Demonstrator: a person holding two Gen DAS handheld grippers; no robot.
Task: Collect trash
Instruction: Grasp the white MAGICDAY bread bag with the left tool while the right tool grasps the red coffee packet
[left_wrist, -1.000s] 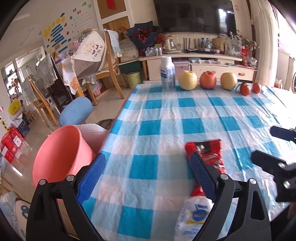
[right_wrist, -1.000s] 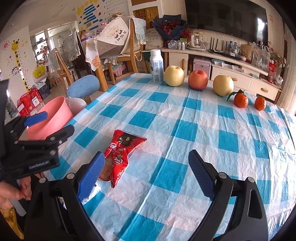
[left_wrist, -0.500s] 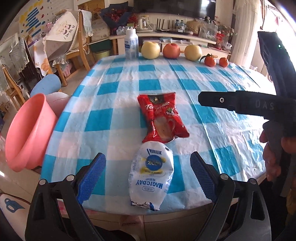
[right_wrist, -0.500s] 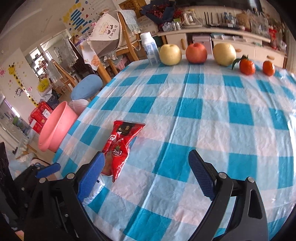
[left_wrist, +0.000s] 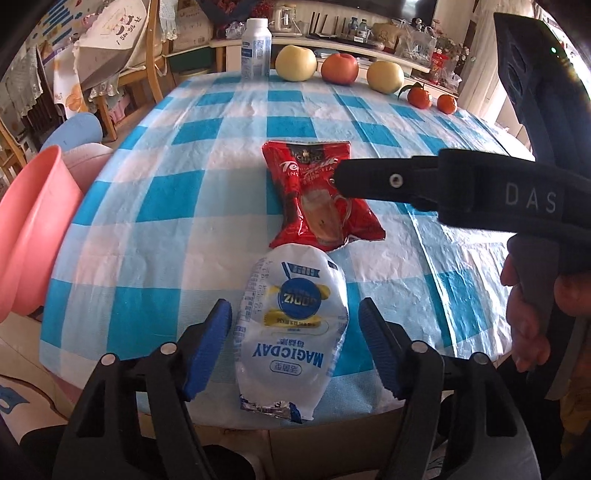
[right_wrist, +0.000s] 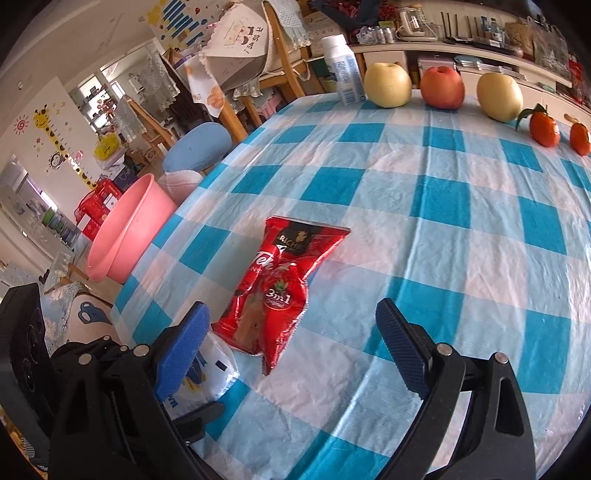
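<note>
Lowered since before, left tool (left_wrist: 293, 345) is closing around white pouch (left_wrist: 293, 325) — pads not yet touching; right tool (right_wrist: 291, 354) held apart over red sachet (right_wrist: 280, 288).

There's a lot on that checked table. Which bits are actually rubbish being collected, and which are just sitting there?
Part of the job:
- white wrapper, between the closing jaws of the left gripper, not yet pinched
- red sachet, in front of the open right gripper
- pink tub beside the table, probably the bin

Just lying about:
- white bottle
- three apples
- two tangerines
</note>
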